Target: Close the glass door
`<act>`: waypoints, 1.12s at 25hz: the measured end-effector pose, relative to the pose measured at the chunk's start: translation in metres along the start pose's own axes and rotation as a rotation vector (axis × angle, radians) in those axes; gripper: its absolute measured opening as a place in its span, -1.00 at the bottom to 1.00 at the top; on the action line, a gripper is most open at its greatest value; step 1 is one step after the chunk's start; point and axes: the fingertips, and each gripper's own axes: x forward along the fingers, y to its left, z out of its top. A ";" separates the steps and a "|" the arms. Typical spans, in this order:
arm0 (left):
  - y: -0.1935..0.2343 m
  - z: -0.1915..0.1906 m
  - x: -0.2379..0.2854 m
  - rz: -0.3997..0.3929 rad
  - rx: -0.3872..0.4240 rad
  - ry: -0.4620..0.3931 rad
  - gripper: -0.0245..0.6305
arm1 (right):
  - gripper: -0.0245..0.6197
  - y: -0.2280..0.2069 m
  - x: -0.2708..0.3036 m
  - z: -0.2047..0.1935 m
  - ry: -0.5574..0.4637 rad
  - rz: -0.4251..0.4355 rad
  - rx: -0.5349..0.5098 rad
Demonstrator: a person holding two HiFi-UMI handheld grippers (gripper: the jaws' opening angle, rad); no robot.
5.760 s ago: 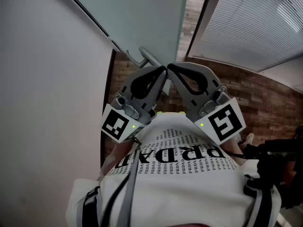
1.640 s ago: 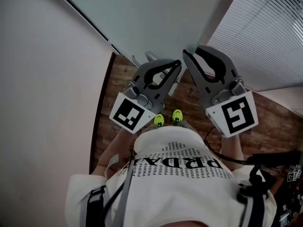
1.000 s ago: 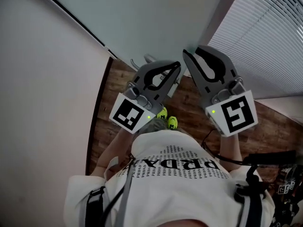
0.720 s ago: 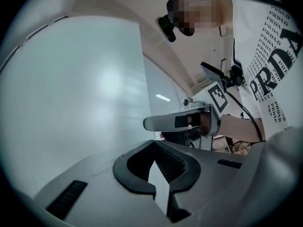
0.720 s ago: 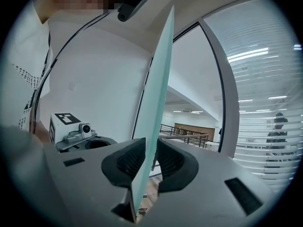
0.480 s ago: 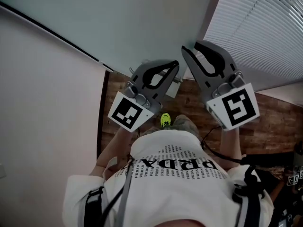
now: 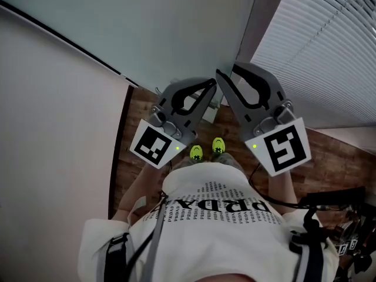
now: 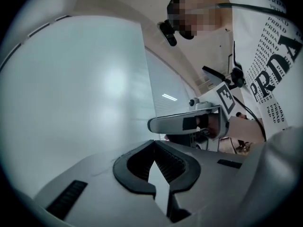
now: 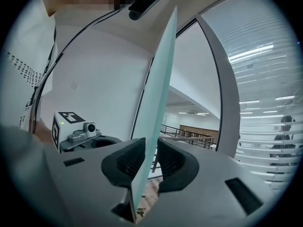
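The frosted glass door [image 7: 147, 22] fills the top of the head view, its free edge close to the grey door frame post [image 7: 254, 22]. My right gripper [image 7: 220, 76] is shut on that edge; in the right gripper view the pane [image 9: 161, 93] runs between the jaws of the right gripper [image 9: 151, 141]. My left gripper [image 7: 210, 86] sits just left of it, shut with nothing in it, facing the door face [image 8: 71, 89]. The left gripper [image 8: 154, 143] has the lever handle [image 8: 184, 123] ahead of it. In the head view the grippers mostly hide the handle.
A white wall [image 7: 53, 128] runs along the left, a glazed wall with slatted blinds [image 7: 329, 51] along the right. Wooden floor [image 7: 329, 157] lies below, with the person's yellow shoes [image 7: 205, 150] under the grippers. Beyond the frame post [image 9: 227, 93] a corridor with a railing shows.
The door has swung further toward the frame, and the floor gap beside its edge has narrowed. Both grippers moved with it, and the right one has drawn closer to the left.
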 end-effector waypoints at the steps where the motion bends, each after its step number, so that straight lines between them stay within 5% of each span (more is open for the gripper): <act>1: 0.001 0.000 0.001 0.010 -0.006 -0.011 -0.93 | -0.74 0.000 0.000 0.000 0.005 0.008 -0.001; 9: 0.002 -0.007 0.001 0.040 -0.028 -0.069 -0.93 | -0.74 0.003 0.001 -0.005 0.008 0.030 -0.045; 22: -0.001 -0.009 0.001 -0.033 -0.026 -0.002 -0.93 | -0.74 -0.004 -0.003 -0.001 -0.012 -0.031 0.007; 28: 0.002 -0.017 0.004 0.013 -0.047 -0.023 -0.93 | -0.74 0.003 -0.001 -0.005 0.006 0.039 -0.025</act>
